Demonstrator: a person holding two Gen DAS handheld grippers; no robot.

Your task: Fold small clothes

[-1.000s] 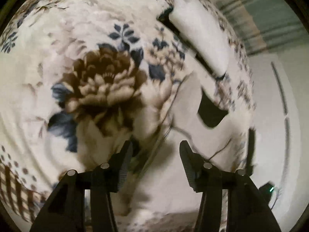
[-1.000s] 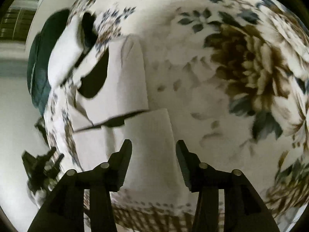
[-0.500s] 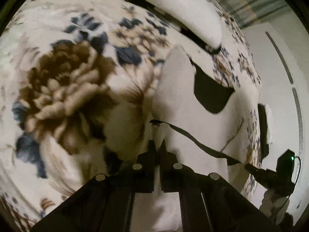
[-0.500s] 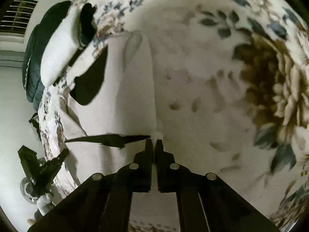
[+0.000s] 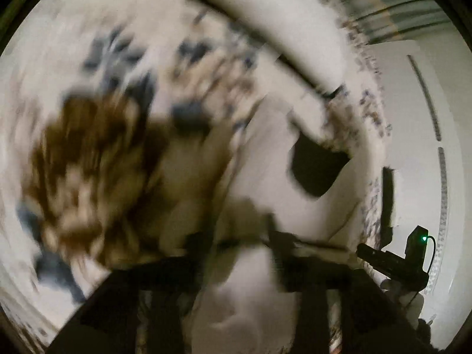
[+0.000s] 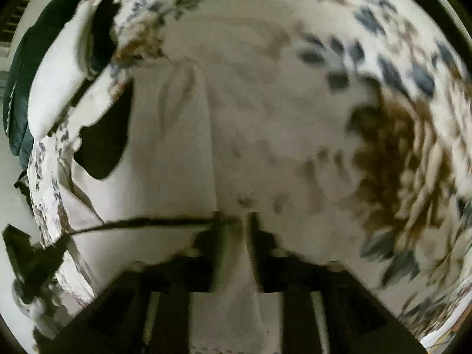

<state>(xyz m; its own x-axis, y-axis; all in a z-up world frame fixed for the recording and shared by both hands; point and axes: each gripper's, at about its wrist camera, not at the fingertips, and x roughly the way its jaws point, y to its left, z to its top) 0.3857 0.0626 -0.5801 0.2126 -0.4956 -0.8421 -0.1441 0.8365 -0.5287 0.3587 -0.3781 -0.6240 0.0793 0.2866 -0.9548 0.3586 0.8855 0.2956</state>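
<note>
A bed covered by a floral bedspread [image 5: 97,159] is shown in both views, and both are heavily smeared by motion blur. In the left wrist view, from left to right, a large brown flower of the print is seen, then the white garment [image 5: 265,159] spread flat on the bedspread, with a dark neck opening toward its right side. A white pillow [image 5: 283,26] is laid beyond the garment. The left gripper [image 5: 239,244] is seen at the bottom with its fingers apart and a fold of the white cloth between them; whether the cloth is pinched cannot be told through the blur. At the far right the other gripper is seen at the bed's edge, with a green light lit on it.

In the right wrist view, a dark green cushion [image 6: 20,88] is found at the far left, then the pillow [image 6: 56,82], then the garment [image 6: 165,159]. The right gripper [image 6: 236,227] is seen with a narrow gap between its fingers, white cloth lying in that gap; a grip cannot be confirmed. No containers are visible.
</note>
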